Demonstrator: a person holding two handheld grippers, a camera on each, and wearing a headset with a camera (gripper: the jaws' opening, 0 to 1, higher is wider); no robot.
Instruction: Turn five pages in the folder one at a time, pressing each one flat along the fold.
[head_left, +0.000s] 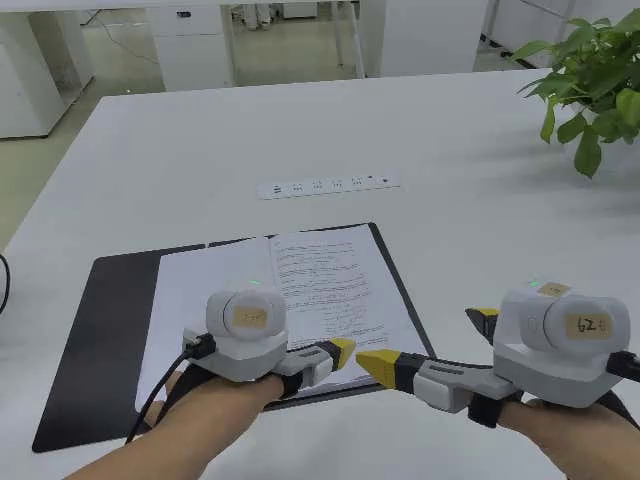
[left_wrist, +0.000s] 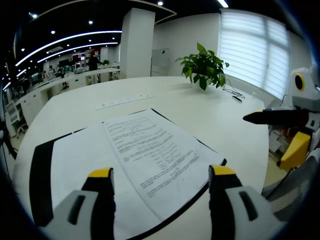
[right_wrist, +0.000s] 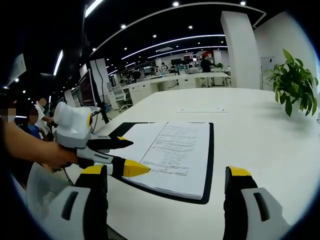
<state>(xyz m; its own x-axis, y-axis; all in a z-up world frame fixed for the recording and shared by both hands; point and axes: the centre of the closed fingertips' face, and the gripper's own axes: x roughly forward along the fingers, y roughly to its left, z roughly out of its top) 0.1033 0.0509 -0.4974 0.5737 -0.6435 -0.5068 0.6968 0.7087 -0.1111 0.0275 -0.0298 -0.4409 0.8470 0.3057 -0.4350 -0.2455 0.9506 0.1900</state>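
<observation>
A black folder (head_left: 95, 330) lies open on the white table, with a blank left page (head_left: 205, 285) and a printed right page (head_left: 325, 290). My left gripper (head_left: 335, 352) hovers open over the folder's near edge at the fold; the printed page (left_wrist: 150, 155) lies between and beyond its jaws. My right gripper (head_left: 425, 338) is open just right of the folder's near right corner, with nothing between its fingers. From the right gripper view (right_wrist: 167, 172) the printed page (right_wrist: 175, 150) lies ahead and the left gripper (right_wrist: 132, 156) is at the left. The right gripper (left_wrist: 270, 137) enters the left gripper view at the right.
A white power strip (head_left: 328, 185) is set into the table beyond the folder. A potted plant (head_left: 590, 80) stands at the far right. The table's near edge is close below my hands. People sit at desks on the left (right_wrist: 35, 120).
</observation>
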